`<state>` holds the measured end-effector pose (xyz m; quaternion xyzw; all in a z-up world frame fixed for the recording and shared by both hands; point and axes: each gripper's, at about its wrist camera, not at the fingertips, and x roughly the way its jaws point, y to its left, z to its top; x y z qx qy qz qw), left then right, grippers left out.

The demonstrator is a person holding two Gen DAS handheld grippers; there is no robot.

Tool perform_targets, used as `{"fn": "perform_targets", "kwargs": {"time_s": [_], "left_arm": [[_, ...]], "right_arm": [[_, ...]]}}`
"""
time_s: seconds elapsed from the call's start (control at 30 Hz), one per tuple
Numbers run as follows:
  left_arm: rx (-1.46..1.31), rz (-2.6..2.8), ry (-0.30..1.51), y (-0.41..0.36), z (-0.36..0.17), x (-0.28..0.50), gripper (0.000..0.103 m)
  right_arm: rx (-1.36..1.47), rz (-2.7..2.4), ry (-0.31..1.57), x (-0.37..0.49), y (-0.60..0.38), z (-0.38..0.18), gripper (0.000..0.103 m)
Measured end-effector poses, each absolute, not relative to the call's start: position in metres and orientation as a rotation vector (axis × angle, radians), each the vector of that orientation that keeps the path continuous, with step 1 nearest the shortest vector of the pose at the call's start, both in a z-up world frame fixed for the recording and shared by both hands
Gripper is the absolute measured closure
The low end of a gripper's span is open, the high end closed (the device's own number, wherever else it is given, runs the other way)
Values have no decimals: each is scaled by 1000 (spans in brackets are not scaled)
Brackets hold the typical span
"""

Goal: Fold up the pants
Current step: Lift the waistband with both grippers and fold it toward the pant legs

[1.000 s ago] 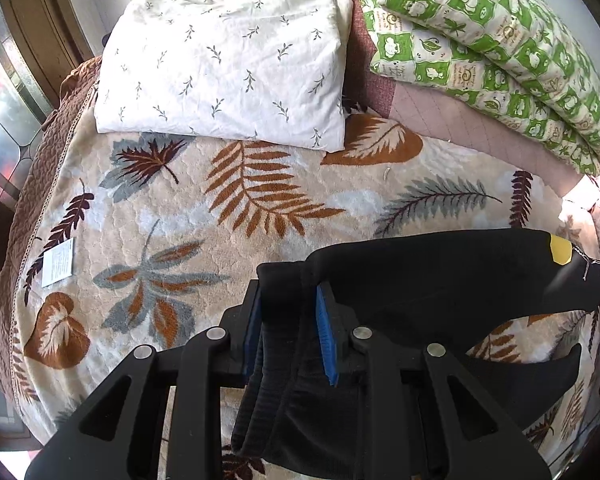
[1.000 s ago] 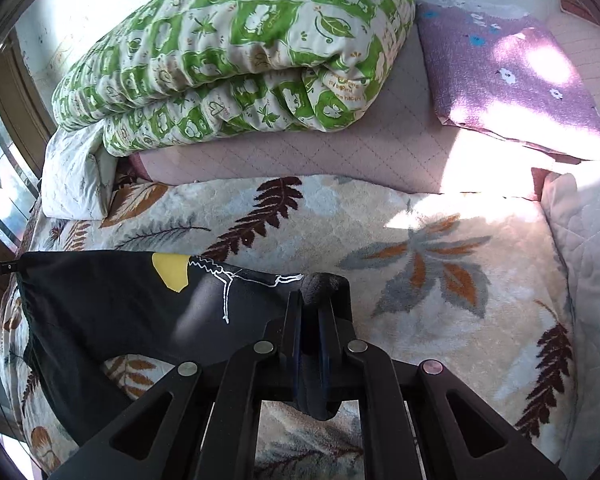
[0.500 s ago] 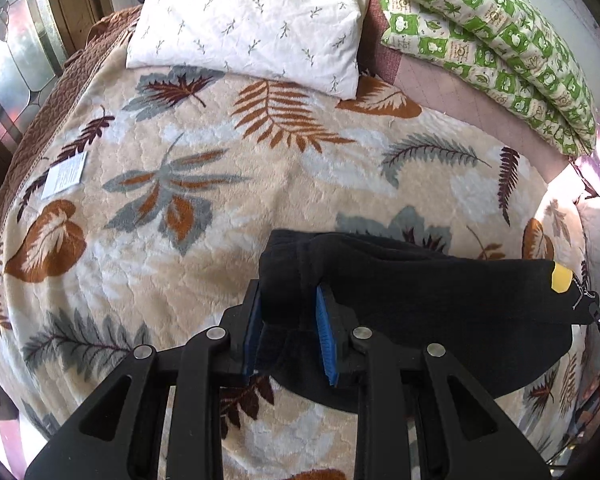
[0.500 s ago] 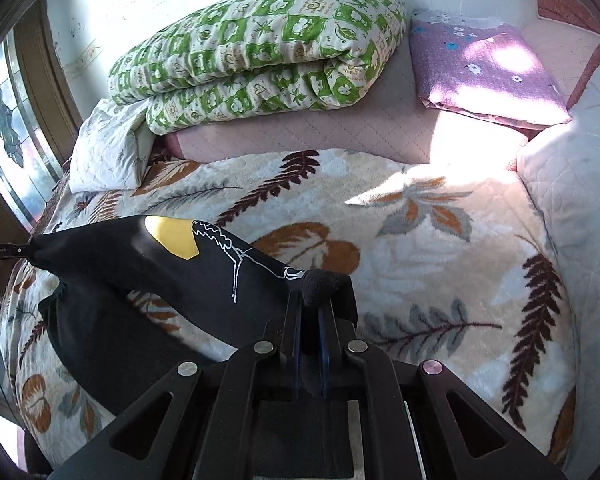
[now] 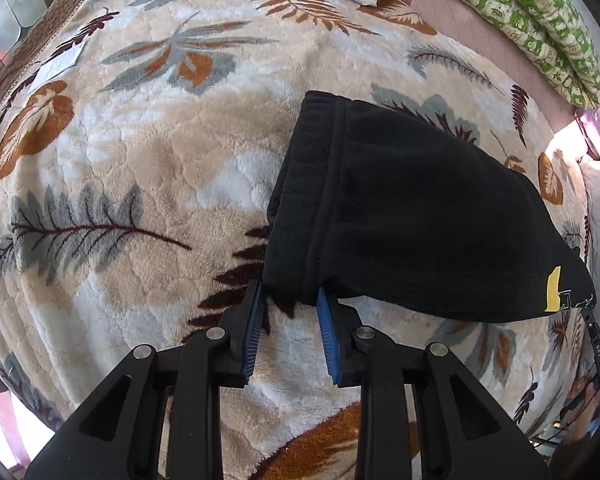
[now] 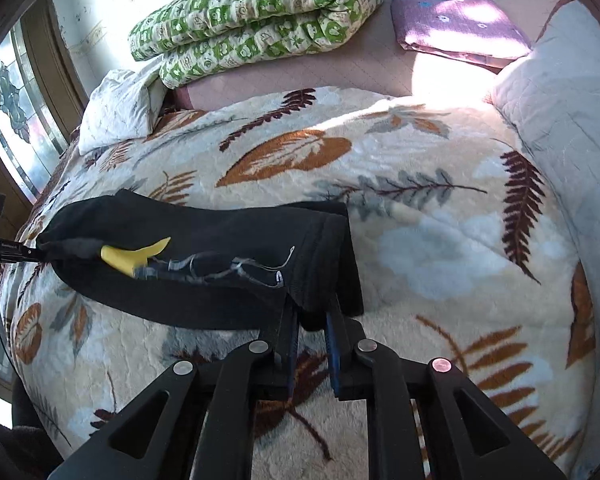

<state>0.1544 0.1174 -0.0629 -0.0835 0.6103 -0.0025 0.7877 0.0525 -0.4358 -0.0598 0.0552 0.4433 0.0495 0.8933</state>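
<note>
The bed fills both views, covered by a plush cream blanket (image 5: 148,168) with brown, rust and grey leaves. Along the top of the right wrist view there's a rolled green-and-white quilt (image 6: 260,4), a folded purple cloth (image 6: 456,28) at upper right, a quilted white cover (image 6: 568,112) down the right edge, and a white leaf-sprigged pillow (image 6: 116,108) at upper left beside a stained-glass window (image 6: 8,104).

Now the black pants (image 5: 412,208), bunched and doubled over, lying on the blanket right of centre in the left wrist view, ribbed waistband towards the middle of the frame. A yellow patch (image 5: 554,288) and thin white line drawing show at the lower right end.

Left gripper (image 5: 290,304), bottom centre: blue-padded fingers (image 5: 324,320) a little apart, the waistband's near corner sitting right at their tips, bare blanket between the pads further back. Whether those tips pinch the cloth, I cannot tell.

Right gripper (image 6: 312,320), bottom centre of its own view: jaws opening, only a narrow gap, the other ribbed end of the pants hanging down between the fingers at the tips.
</note>
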Motion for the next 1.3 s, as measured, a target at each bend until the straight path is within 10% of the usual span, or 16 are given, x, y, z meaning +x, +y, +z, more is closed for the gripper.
{"fn": "perform_targets", "kwargs": {"time_s": [0.57,1.03,1.1,1.17,1.3], "left_arm": [[-188,-47,1289,134,-21,166,76],[-286,-87,1363,122,-60,213,59],[-248,-102,1340,117,-57,210,59],[-242,-96,1317,116,-53,208,60],[-265,-96,1281,118,-41,202,61]], "right_arm": [[686,-13,889,18,-500,-20,53],[910,-54,1024,90,-480,-79,51],[858,-11,1034,98,-471,-79,58],[764,5,1047,106,-460,-73,98],[601,18,978,126,-444,-32,99]]}}
